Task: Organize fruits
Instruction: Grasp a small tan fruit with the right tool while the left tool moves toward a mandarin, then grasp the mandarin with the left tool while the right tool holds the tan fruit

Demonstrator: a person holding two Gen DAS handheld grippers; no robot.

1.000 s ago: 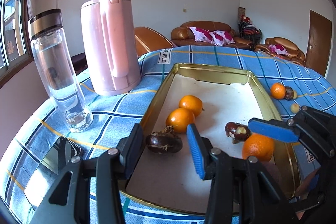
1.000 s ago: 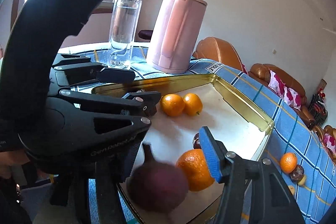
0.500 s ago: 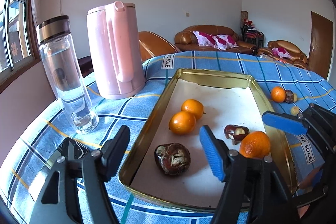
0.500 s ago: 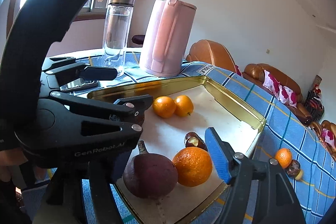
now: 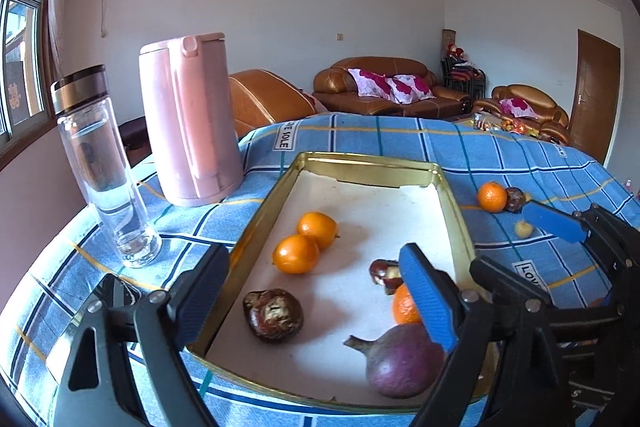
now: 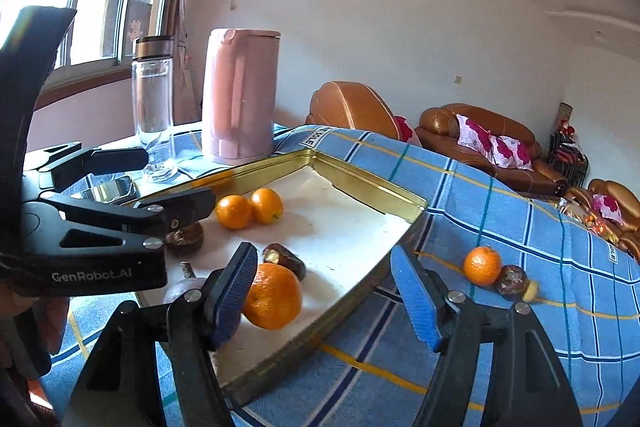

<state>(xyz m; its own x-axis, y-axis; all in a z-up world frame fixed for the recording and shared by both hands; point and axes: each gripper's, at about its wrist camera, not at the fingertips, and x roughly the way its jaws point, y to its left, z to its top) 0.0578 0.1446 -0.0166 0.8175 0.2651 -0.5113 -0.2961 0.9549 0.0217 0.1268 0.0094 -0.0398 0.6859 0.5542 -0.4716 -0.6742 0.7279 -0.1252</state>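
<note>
Both grippers, left gripper [image 5: 316,291] and right gripper [image 6: 330,293], gape wide and empty over the tray's [image 5: 360,159] near edge. Next, probably, the right should straddle the stray orange [image 6: 482,265] near the tablecloth's [image 6: 520,211] right edge squarely, avoiding the dark fruit [image 6: 512,279] touching it.

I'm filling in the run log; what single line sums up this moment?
left hand-held gripper: open, empty | right hand-held gripper: open, empty | tray: six fruits | tablecloth: orange, two small fruits
</note>
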